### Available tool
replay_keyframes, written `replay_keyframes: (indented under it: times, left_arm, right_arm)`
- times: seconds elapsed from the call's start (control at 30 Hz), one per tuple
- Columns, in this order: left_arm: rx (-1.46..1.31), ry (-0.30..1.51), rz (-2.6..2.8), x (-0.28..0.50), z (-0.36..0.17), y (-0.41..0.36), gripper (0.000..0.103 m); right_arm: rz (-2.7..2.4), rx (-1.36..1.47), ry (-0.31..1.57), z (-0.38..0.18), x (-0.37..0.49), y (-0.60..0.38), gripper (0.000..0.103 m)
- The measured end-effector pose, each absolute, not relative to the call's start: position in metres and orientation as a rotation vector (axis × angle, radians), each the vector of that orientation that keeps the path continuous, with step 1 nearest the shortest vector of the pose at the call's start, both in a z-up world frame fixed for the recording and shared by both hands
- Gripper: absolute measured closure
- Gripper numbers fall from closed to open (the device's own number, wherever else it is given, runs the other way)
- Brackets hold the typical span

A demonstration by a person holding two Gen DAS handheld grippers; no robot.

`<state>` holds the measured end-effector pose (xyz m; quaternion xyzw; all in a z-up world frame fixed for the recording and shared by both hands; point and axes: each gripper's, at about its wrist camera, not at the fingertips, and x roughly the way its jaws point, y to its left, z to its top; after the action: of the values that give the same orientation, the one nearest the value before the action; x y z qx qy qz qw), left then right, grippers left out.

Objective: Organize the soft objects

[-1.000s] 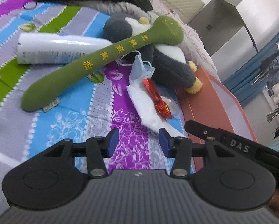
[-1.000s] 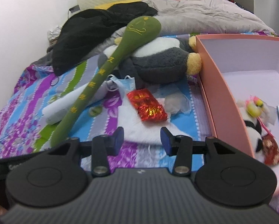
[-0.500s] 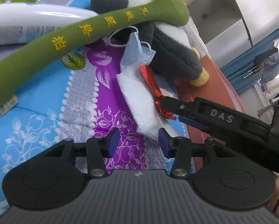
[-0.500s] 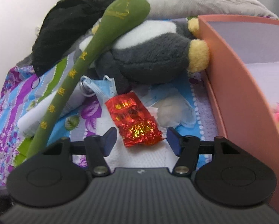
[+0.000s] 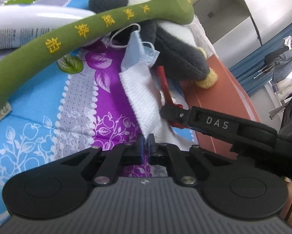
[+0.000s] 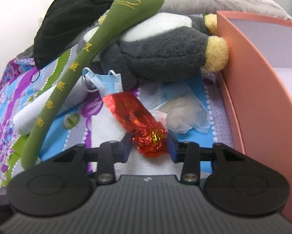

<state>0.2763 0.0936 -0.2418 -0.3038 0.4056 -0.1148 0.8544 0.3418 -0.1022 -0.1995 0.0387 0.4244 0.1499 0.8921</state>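
A white textured cloth [image 5: 144, 99] lies on the striped bedsheet, with a red foil wrapper [image 6: 138, 120] on top of it. My left gripper [image 5: 146, 144] is shut on the cloth's near corner. My right gripper [image 6: 149, 144] is open with its pads on either side of the wrapper's crumpled end; whether they touch it I cannot tell. It shows in the left wrist view [image 5: 204, 120] coming in from the right. A green plush stick [image 5: 83, 33] leans on a grey penguin plush [image 6: 161, 58]. A blue face mask [image 6: 107, 81] lies beside them.
A salmon-pink box [image 6: 263, 89] stands at the right, against the penguin's foot. A white bottle [image 5: 28, 25] lies under the green stick. A clear plastic packet [image 6: 181, 113] lies by the wrapper. Black clothing [image 6: 71, 15] and a grey quilt are heaped at the back.
My left gripper moved forward and shut on the cloth's corner. My right gripper moved in until its open pads flank the red wrapper.
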Motion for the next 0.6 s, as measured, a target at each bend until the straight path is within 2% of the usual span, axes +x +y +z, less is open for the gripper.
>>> replay_keyframes:
  times: [0.1,0.17,0.6]
  left_arm:
    - [-0.633,0.839,-0.237,0.265,-0.232,0.093,0.099]
    - [-0.634,0.829,-0.235,0.257,-0.225,0.094,0.099]
    - [-0.648,0.786,-0.200,0.174,-0.189,0.116,0.099]
  right_arm:
    - [0.310,0.070,0.869,-0.193,0.334,-0.102,0.062]
    - [0.310,0.063,0.859,-0.188,0.327,-0.103,0.076]
    - [0.321,0.048,0.830,-0.161,0.265,-0.109,0.081]
